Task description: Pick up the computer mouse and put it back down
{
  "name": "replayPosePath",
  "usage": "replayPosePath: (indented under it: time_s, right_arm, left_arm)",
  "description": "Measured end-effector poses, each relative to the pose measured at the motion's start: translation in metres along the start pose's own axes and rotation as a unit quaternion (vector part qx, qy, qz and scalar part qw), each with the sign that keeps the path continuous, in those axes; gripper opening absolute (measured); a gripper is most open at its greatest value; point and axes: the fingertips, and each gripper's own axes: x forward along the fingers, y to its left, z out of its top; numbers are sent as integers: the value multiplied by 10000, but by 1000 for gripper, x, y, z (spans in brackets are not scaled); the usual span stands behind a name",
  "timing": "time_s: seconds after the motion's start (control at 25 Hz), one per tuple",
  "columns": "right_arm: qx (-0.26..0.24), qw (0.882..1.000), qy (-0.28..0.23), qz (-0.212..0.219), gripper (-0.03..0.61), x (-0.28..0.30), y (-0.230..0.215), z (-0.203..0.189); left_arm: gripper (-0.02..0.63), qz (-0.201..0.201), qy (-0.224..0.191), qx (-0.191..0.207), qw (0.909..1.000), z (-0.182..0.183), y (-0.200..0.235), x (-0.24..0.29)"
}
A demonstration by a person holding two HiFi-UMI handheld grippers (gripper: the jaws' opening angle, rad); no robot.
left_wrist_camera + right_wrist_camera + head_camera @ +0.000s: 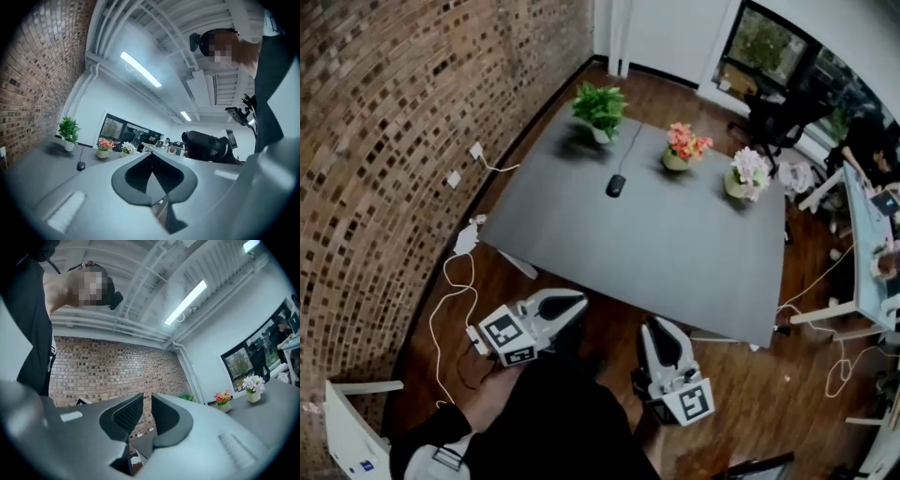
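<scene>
Head view, steeply from above: the grey surface (694,262) carries the black computer mouse (616,185) on its far half, between a green potted plant (600,111) and a pot of orange-pink flowers (684,146). The mouse cable (631,142) runs toward the far edge. A pot of white flowers (748,174) stands to the right of the orange-pink ones. A brick wall (403,103) bounds the room on the left. The left tool (574,306) and the right tool (659,328) are both held over the wooden floor (609,323) just off the near edge of the surface, well apart from the mouse, each with its marker cube toward the person.

Left gripper view: the jaws of the left tool (152,169) are together, their dark pads meeting along one line with nothing between them. The mouse (81,165) appears small at the left, lying on the surface near the plant.

Right gripper view: the jaws of the right tool (147,404) stand slightly apart. The brick wall shows through the narrow gap, and nothing lies between the pads.
</scene>
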Motion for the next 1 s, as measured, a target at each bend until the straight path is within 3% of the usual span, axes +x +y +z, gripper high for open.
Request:
replayPosePath:
  time_s: [0.28,0.56,0.76,1.0]
  right_arm:
    - [70,9990,-300,319,55,-3,38,8]
    - [60,9987,-286,409,55,24,76,-7]
    - [15,9989,-25,461,55,49,129,-26]
    - [-276,9991,297,103,55,57,193,-45]
  left_arm:
    - [3,192,-138,413,9989,38,-28,-40]
    - [3,344,-250,532,9977,44,-20,-94]
    - [3,245,-330,278,9988,40,-7,-143]
    - [5,-294,-505,-162,9982,34,-1,-185]
